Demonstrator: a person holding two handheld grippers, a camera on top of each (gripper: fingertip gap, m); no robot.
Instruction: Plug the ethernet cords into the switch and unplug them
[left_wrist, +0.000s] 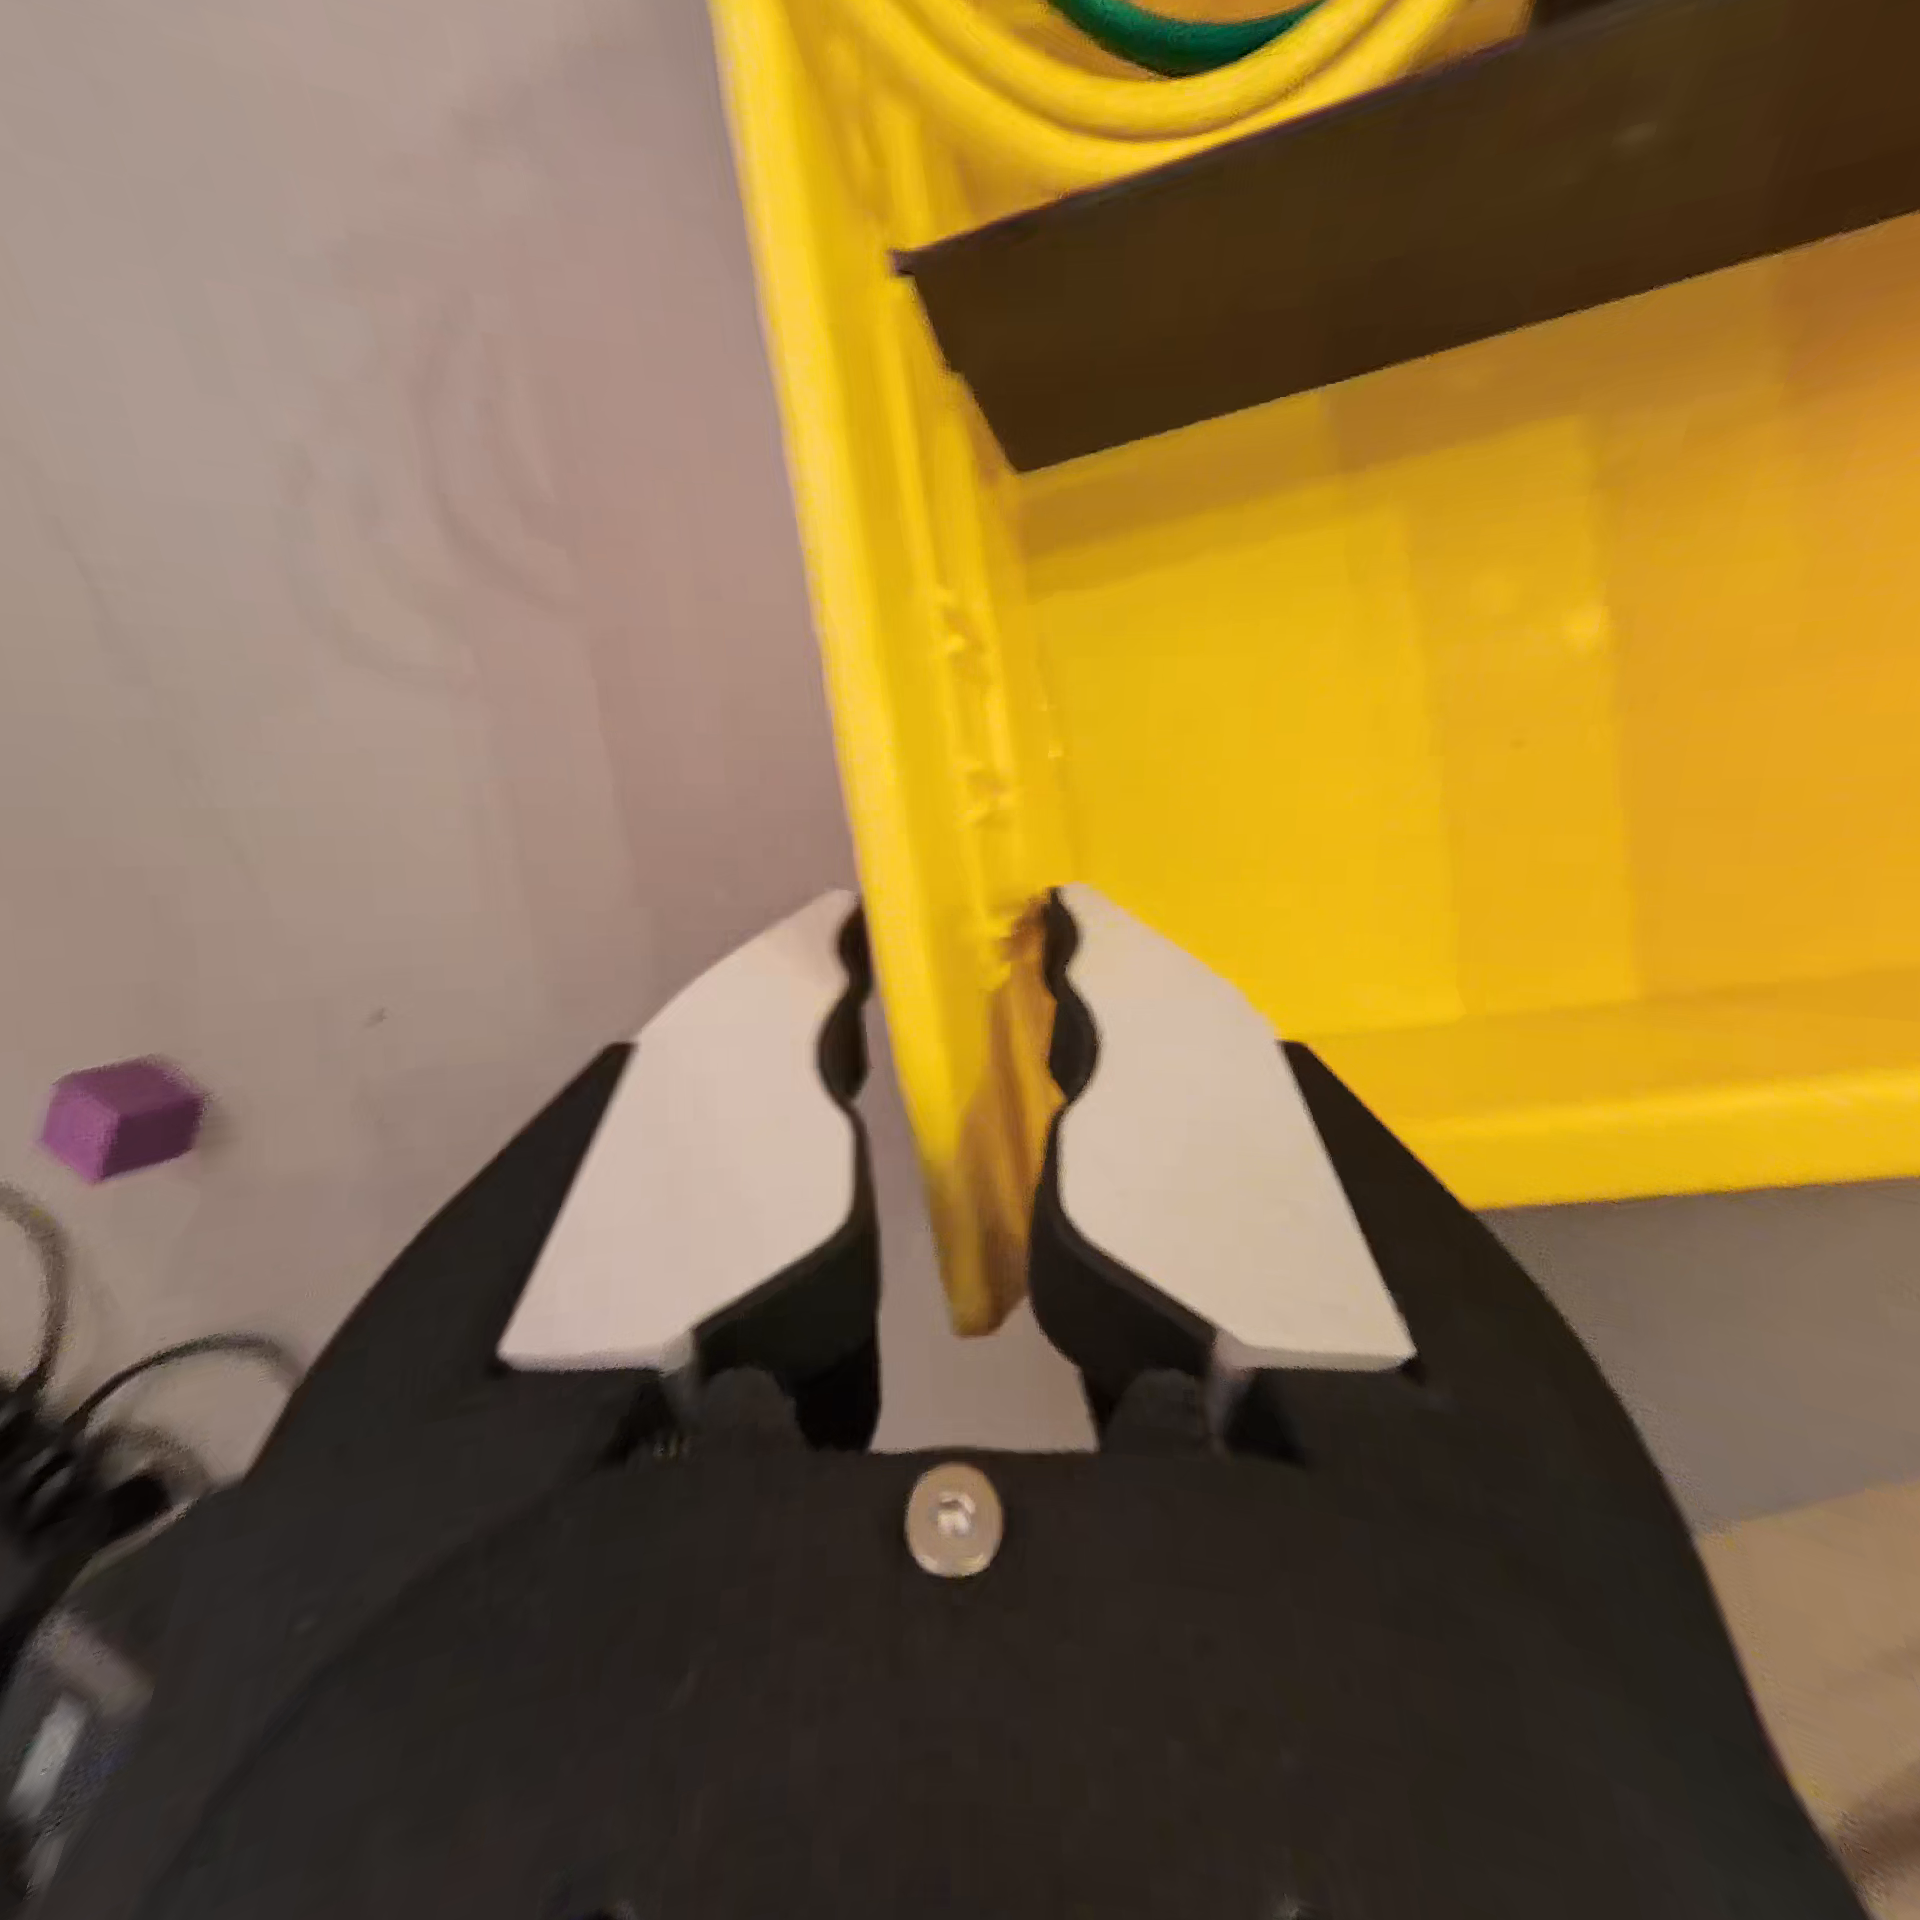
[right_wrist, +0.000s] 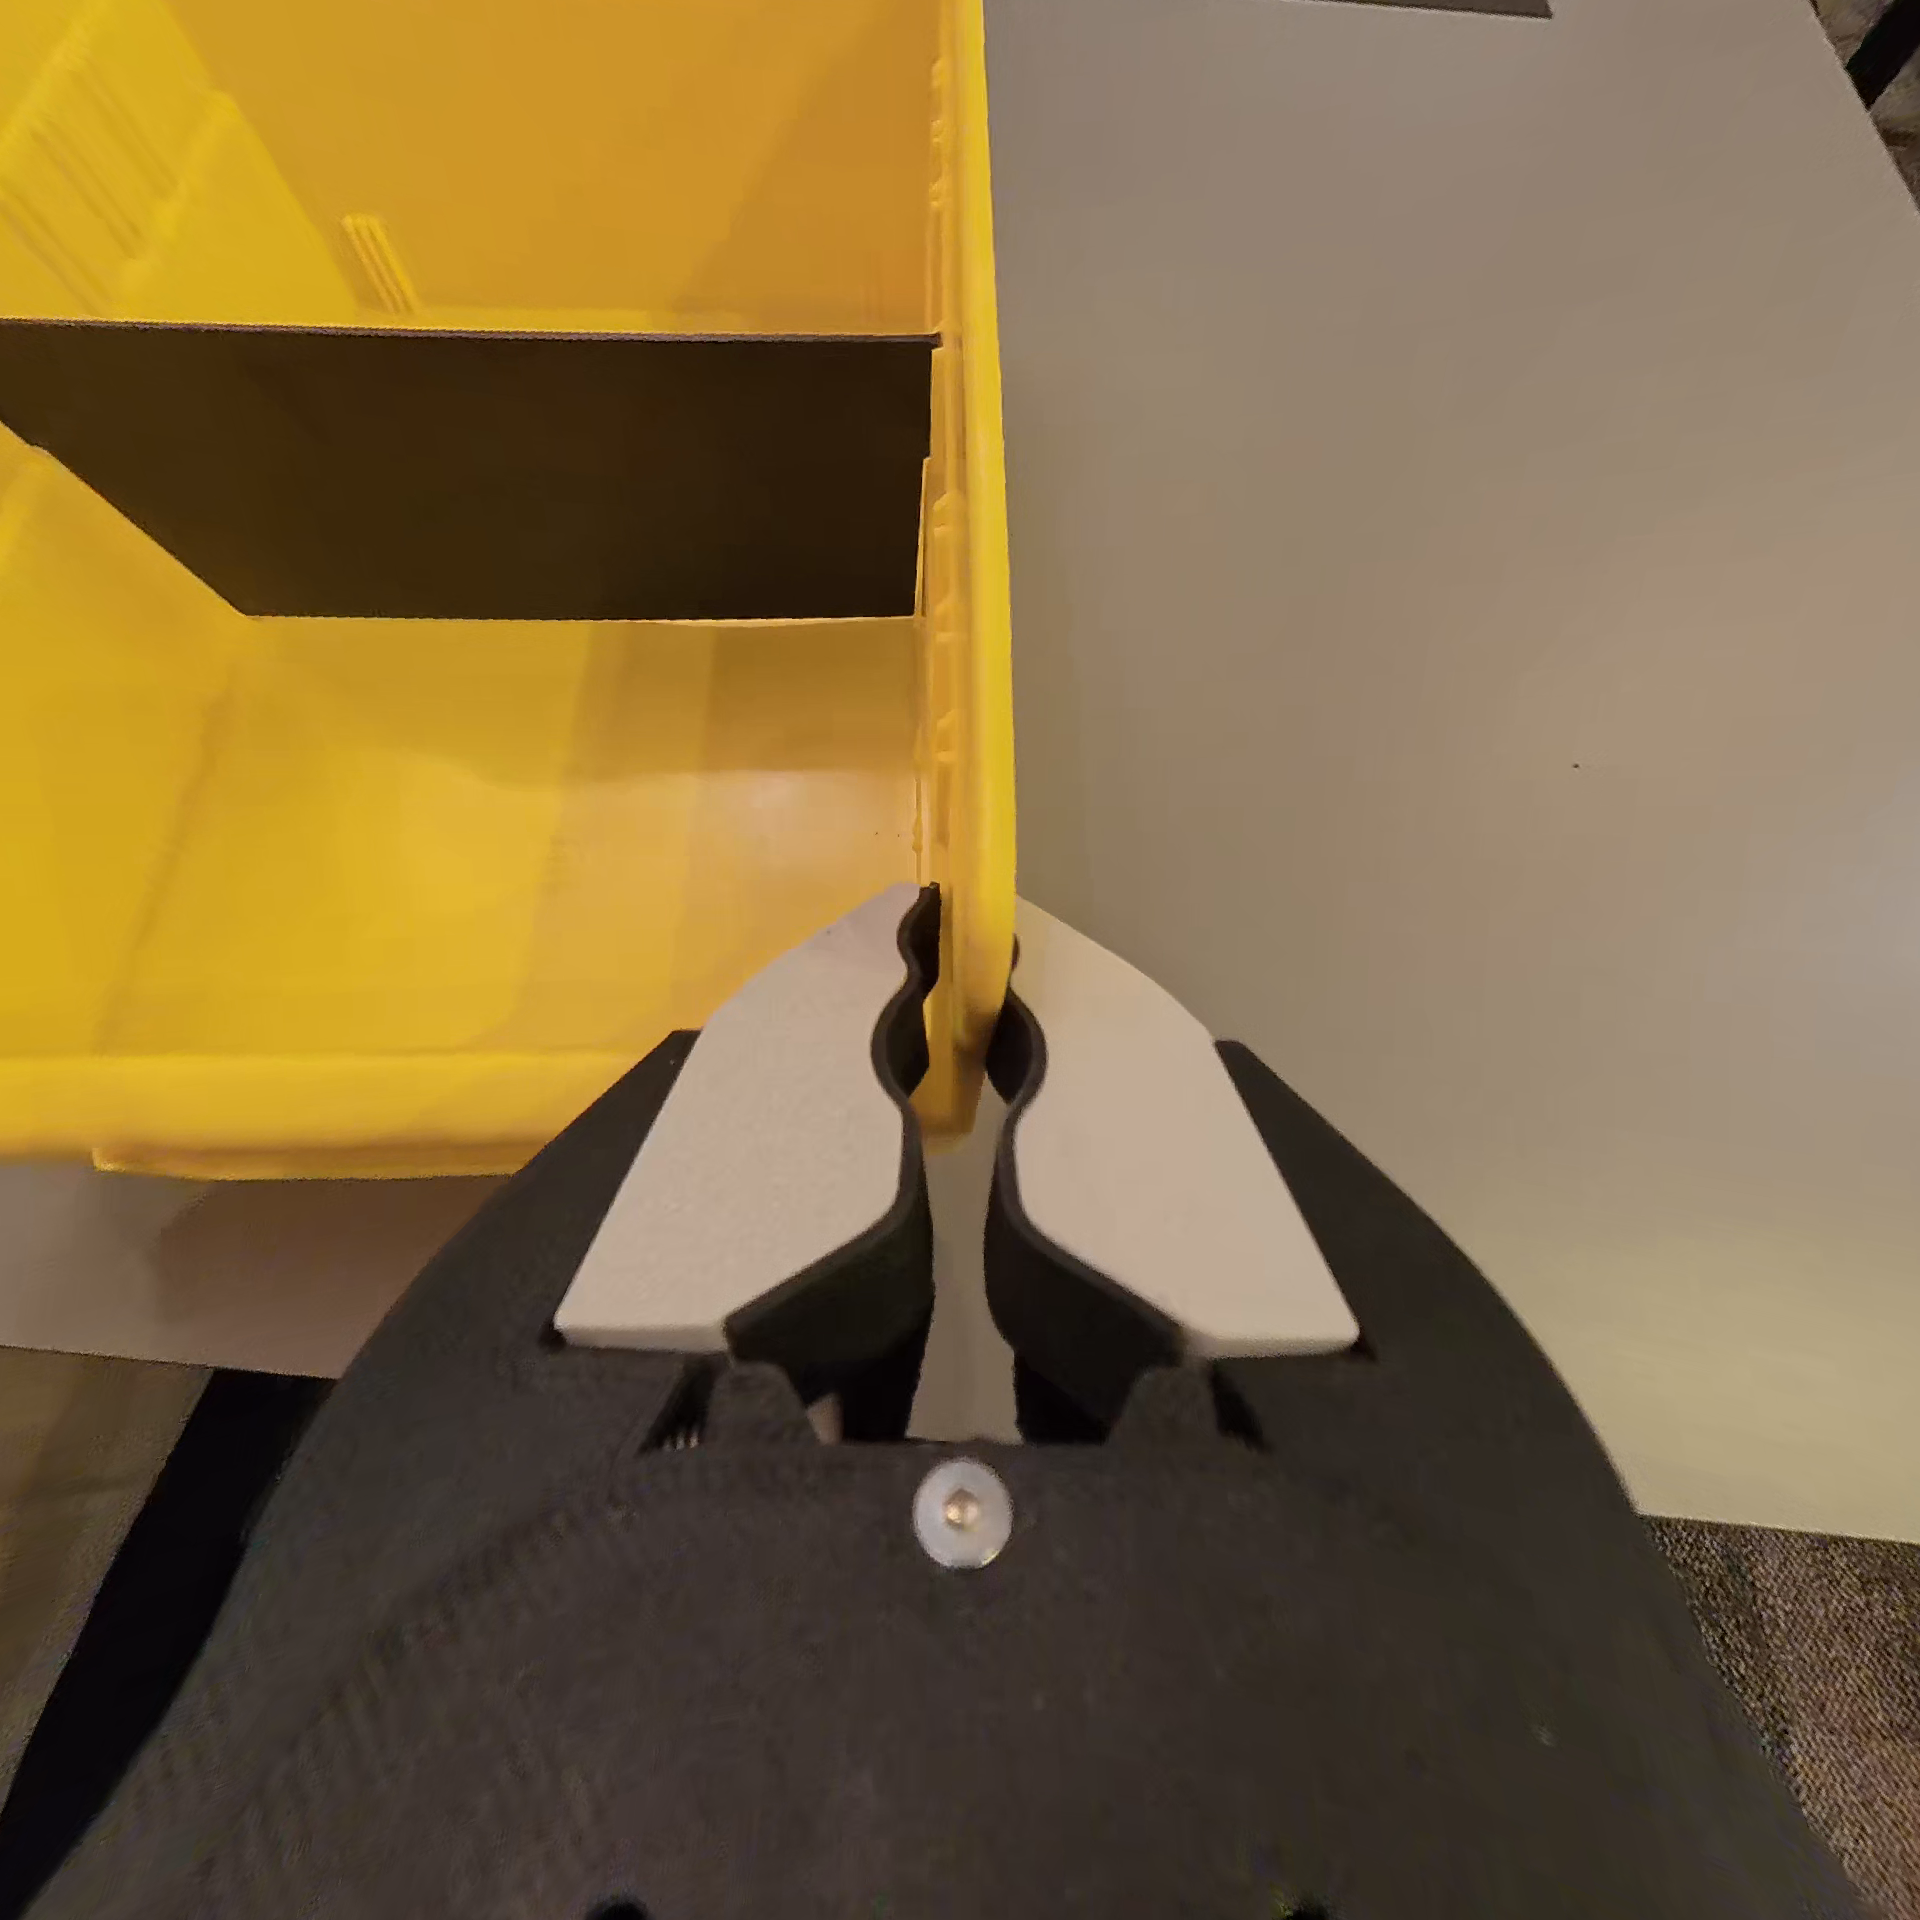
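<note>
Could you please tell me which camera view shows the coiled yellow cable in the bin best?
The left wrist view: the coiled yellow cable lies behind the black divider panel of the yellow plastic bin. The right wrist view shows none of it.

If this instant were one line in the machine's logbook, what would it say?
left claw: shut on yellow bin left wall | right claw: shut on its right wall | black divider: inside | yellow cable, green cable: behind divider

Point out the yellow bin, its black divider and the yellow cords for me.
yellow bin (right_wrist: 416, 883): right wrist view, bare floor of the near compartment.
black divider (right_wrist: 520, 478): right wrist view, middle of its face.
yellow cords (left_wrist: 1122, 99): left wrist view, coiled loop behind the divider.
</note>
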